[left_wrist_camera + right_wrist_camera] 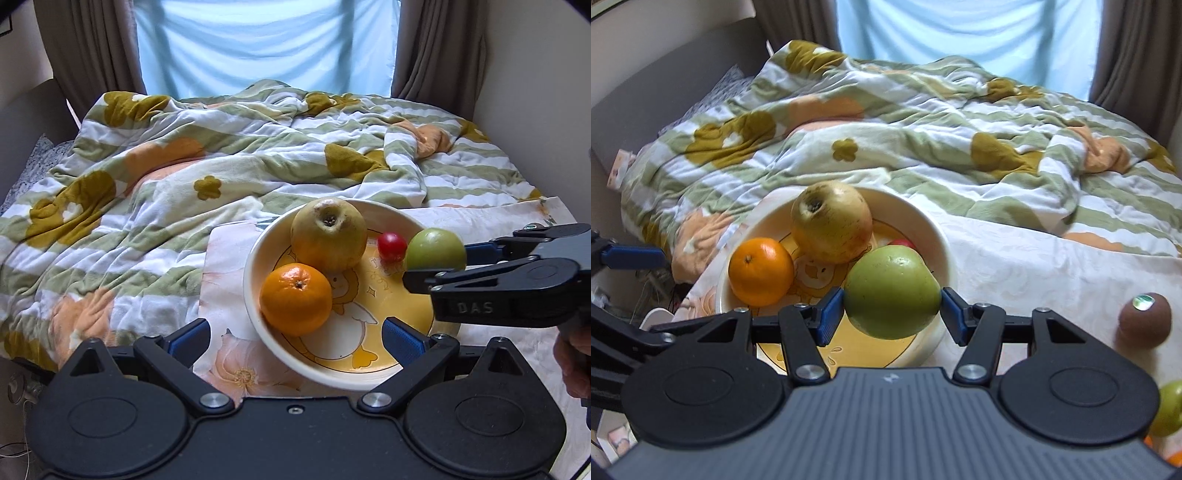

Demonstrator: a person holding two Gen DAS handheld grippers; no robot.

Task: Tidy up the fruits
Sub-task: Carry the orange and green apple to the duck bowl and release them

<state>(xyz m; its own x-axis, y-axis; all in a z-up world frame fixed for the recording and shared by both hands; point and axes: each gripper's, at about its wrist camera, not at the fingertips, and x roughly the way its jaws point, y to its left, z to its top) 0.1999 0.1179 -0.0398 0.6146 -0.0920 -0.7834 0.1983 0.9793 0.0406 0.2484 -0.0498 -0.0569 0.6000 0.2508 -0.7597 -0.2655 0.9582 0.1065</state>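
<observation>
Over on the far left, a crumpled blanket (229, 147) with green stripes and mustard flowers covers the bed, with a pale blue curtain (266, 40) hanging behind it between brown drapes. Nearer in, the left gripper (295, 338) hovers low in front of the bowl (255, 258), its blue-padded fingers spread wide and holding nothing; the near rim of the bowl sits between them. That cream bowl, with a cartoon duck printed inside, rests on a floral cloth (229, 365) laid on the bed. An orange (295, 299) lies at the bowl's near-left side, touching a large yellowish pomegranate (328, 234) just behind it. To the right of the pomegranate, a small red tomato (391, 246) sits near the bowl's far-right rim. Beside the tomato, the green apple (892, 291) is pinched firmly between the blue pads of the right gripper (892, 304), which is closed on both of its sides and holds it above the right part of the bowl, clear of the other fruit. Further right on the cloth, a brown round fruit with a shiny sticker (1144, 319) lies well apart from the bowl, and at the far right edge another green fruit (1169, 408) peeks out past the gripper body, with a sliver of something orange just below it.
</observation>
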